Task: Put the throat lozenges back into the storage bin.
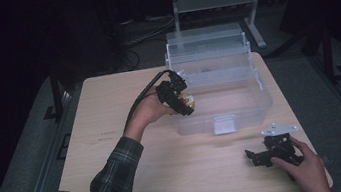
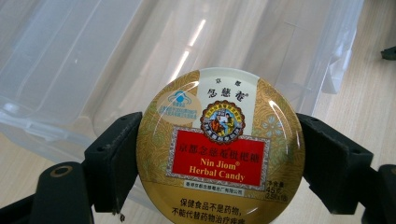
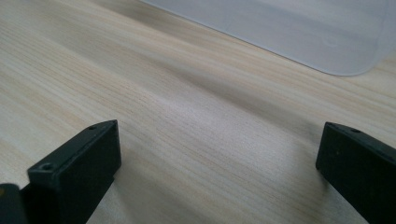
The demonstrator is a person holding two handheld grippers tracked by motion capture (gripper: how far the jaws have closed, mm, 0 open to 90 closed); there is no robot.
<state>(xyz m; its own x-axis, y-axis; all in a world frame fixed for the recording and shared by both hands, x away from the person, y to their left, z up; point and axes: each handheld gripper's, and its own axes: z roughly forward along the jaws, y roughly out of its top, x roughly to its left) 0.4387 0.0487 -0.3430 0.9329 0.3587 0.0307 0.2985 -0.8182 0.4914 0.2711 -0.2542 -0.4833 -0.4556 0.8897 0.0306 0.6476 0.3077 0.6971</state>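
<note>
Left tongs point(image 2: 219, 158) clamped on a candy tin point(image 2: 220, 148), one jaw at each side of its rim. The tin is lifted off the worktop point(image 1: 169, 172) and held at the near-left corner of a clear bin point(image 1: 240, 101), just outside its wall as far as the high view point(image 1: 179, 99) tells. Judged progress: pickup done; carrying over the wall and release into the bin remain. Right tongs point(image 3: 219, 177) spread wide with nothing between the jaws, resting low near the worktop's near-right corner point(image 1: 273, 149).

Tin: round, flat, glossy gold lid with a red label panel, printed "Herbal Candy"; smooth metal. Bin: translucent, thin-walled plastic, rectangular with rounded corners, lid point(image 1: 205, 38) hinged up at the far edge, front latch point(image 1: 224, 124). Worktop: pale wood grain, matte.
</note>
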